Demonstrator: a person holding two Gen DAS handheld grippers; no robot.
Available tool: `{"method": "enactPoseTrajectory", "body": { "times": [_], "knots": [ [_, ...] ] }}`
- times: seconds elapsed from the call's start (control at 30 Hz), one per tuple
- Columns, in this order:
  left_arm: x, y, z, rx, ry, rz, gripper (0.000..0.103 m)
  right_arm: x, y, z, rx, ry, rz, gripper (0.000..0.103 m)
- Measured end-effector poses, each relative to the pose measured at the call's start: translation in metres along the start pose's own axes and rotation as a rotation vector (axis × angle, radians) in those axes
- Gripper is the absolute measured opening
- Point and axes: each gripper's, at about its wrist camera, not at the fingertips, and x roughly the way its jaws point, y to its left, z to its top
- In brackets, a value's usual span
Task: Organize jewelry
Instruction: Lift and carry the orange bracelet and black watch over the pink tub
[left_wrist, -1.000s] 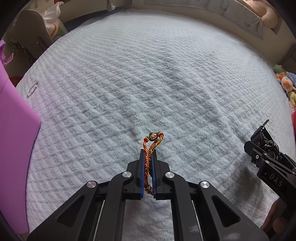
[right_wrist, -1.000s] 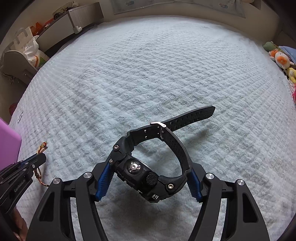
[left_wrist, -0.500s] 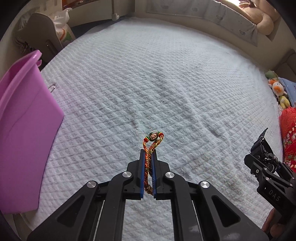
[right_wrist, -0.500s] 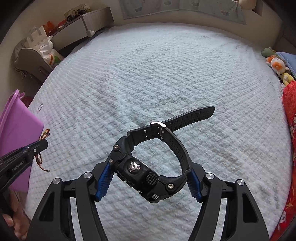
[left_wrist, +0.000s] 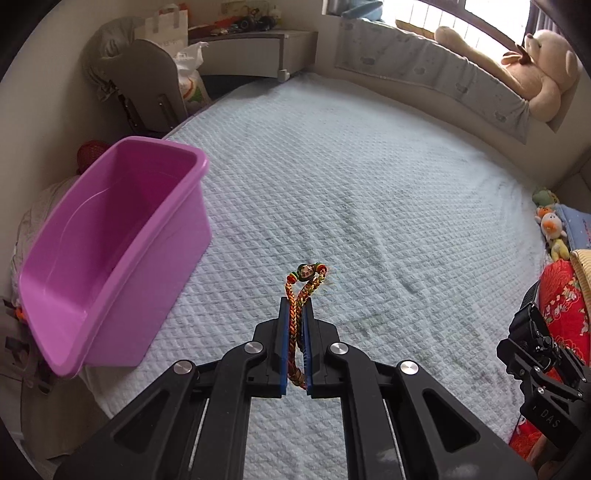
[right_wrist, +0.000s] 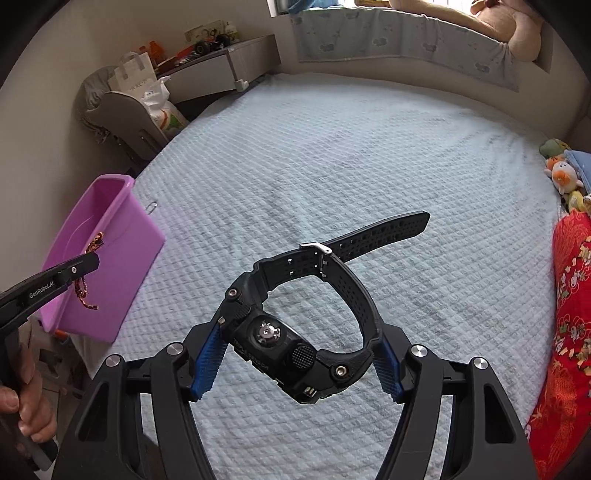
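Braided bracelet (left_wrist: 300, 314) clamped between closed pads of left gripper (left_wrist: 295, 314), black watch (right_wrist: 295, 332) wedged across wide-set pads of right gripper (right_wrist: 295, 354), both higher above white bedspread (left_wrist: 369, 203) than before, purple bin (left_wrist: 110, 243) at its left edge now fully visible.

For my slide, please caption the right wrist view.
Right gripper holds a black watch above the bed.

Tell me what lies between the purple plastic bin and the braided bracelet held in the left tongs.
Only bare white quilted bedcover between purple plastic bin and braided bracelet, seen in the left wrist view.
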Motion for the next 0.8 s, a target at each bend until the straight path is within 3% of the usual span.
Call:
{"method": "enactPoseTrajectory", "body": {
  "times": [0.37, 0.8],
  "knots": [
    [-0.061, 0.083, 0.016, -0.111, -0.056, 0.056, 0.006, -0.020, 0.101, 0.041, -0.144, -0.016, 0.130, 0.066],
    [-0.052, 0.215, 0.058, -0.167, -0.043, 0.107, 0.006, 0.024, 0.260, 0.103, -0.200, 0.009, 0.255, 0.066]
  ]
}}
